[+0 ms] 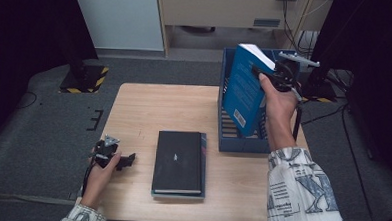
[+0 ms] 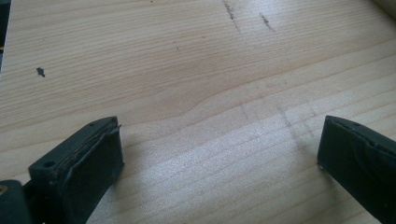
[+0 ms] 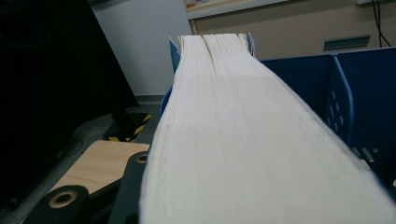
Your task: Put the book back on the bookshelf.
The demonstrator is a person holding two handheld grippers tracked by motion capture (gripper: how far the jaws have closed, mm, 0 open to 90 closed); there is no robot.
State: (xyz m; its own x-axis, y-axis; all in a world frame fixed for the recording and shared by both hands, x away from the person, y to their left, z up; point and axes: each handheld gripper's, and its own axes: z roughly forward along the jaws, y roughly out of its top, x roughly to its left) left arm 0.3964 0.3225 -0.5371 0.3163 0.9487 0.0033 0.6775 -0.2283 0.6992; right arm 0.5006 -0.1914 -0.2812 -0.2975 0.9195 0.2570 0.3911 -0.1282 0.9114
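Observation:
A thick blue book [image 1: 245, 90] stands tilted inside the blue rack [image 1: 226, 137] at the table's right. My right gripper [image 1: 263, 73] is shut on its upper edge. In the right gripper view the book's white page edge [image 3: 243, 140] runs away from the camera, with one black jaw beside it at the lower left. My left gripper [image 1: 126, 161] lies low on the table's front left, jaws pointing right. Its jaws stand wide apart over bare wood in the left gripper view, where the left gripper [image 2: 219, 149] holds nothing.
A black book [image 1: 178, 161] lies flat on another book at the middle front of the wooden table [image 1: 149, 108]. The blue rack's dividers [image 3: 343, 105] rise to the right of the held book. Dark stands and cables sit on the floor around the table.

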